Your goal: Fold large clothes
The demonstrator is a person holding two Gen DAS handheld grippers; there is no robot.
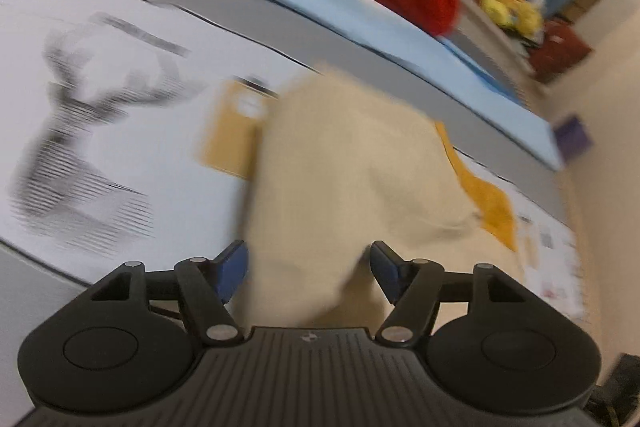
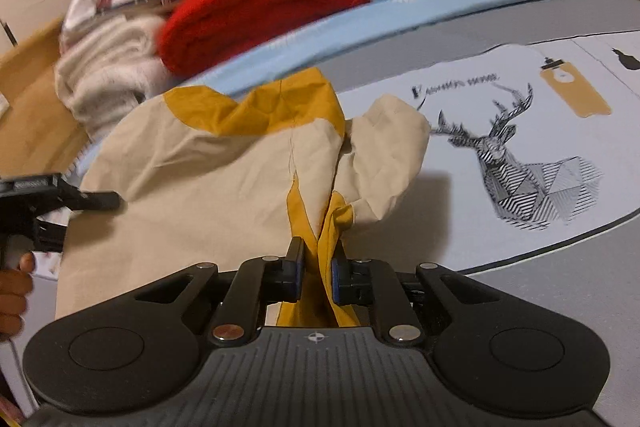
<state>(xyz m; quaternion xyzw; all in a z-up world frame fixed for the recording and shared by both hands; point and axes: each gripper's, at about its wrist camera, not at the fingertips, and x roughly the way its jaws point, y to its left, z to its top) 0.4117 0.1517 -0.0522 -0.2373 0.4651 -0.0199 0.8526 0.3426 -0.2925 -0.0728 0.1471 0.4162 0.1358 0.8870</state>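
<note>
The right hand-held gripper [image 2: 316, 277] pinches the cream and mustard cloth garment [image 2: 224, 163], which stretches toward upper left; the left hand-held gripper [image 1: 308, 267] gapes around it.

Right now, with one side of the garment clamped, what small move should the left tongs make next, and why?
Probably close the left tongs on the garment. Their jaws are open with beige cloth between them, while the right tongs already pinch a yellow fold; both grips seem needed to lift and fold.

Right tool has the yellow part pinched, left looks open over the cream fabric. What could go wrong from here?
1. The right tool pinches only a bunched yellow strip of the cream-and-yellow garment; it may slip out when pulled.
2. The left tool is open with cloth between its fingers; the fold may sag on that side.
</note>
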